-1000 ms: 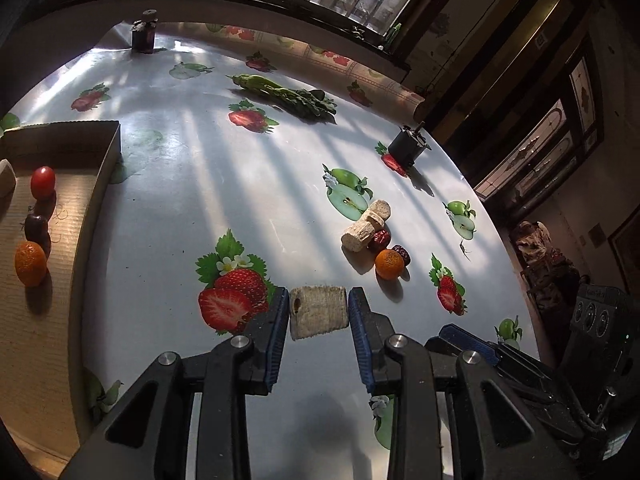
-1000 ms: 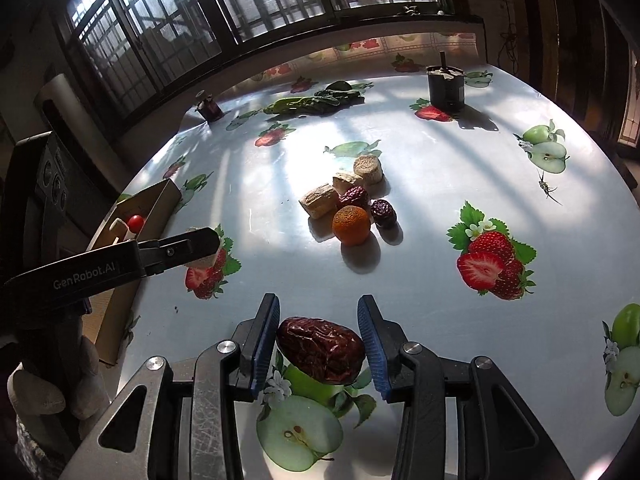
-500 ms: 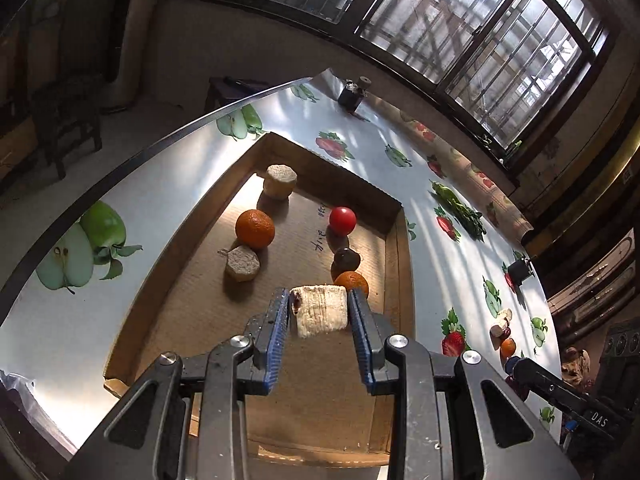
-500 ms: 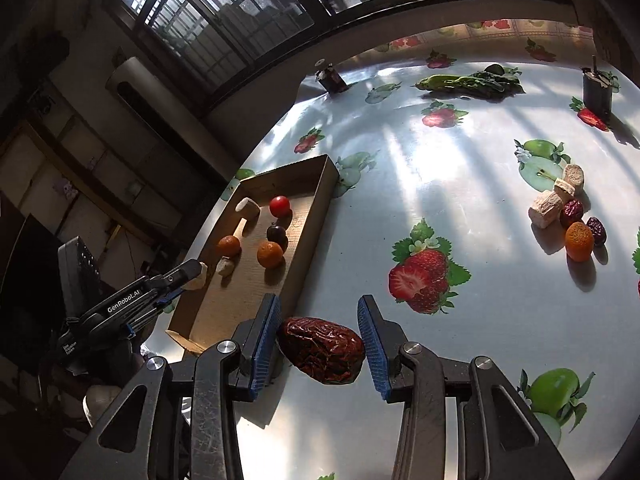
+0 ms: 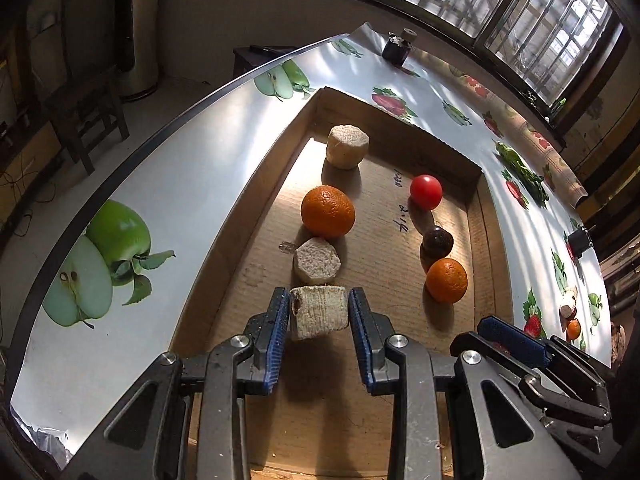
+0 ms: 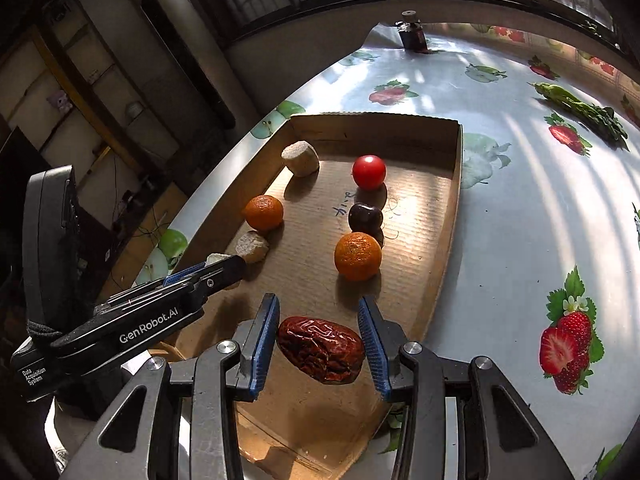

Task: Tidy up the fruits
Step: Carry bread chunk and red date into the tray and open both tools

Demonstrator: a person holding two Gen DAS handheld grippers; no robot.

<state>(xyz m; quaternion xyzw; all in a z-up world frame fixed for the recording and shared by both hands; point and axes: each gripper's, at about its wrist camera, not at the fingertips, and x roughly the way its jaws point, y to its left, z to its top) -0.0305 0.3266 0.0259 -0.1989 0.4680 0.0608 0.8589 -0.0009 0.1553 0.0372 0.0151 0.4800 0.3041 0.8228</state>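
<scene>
Placing step in hand. Left gripper (image 5: 319,312) pinching a pale sugarcane chunk (image 5: 318,312) just over the floor of the cardboard tray (image 5: 452,150), at the near end of the left-hand row: another pale chunk (image 5: 317,261) just beyond, then an orange (image 5: 327,211), then a third chunk (image 5: 346,147) near the far wall. Right gripper (image 6: 319,346) pinching a wrinkled red date (image 6: 321,349) above the tray's near end, behind a second orange (image 6: 357,256), a dark plum (image 6: 365,218) and a red tomato (image 6: 369,172) lined along the right side. Hard to tell from either view whether chunk or date already touches the cardboard; probably both a little above it.

Next: lower each piece until resting, spread the jaws gently, lift straight back. Care needed with the date, likely to roll, and with the chunk, close enough to nudge its neighbour. More fruit (image 5: 570,320) waiting far off on the tablecloth (image 6: 520,208).
</scene>
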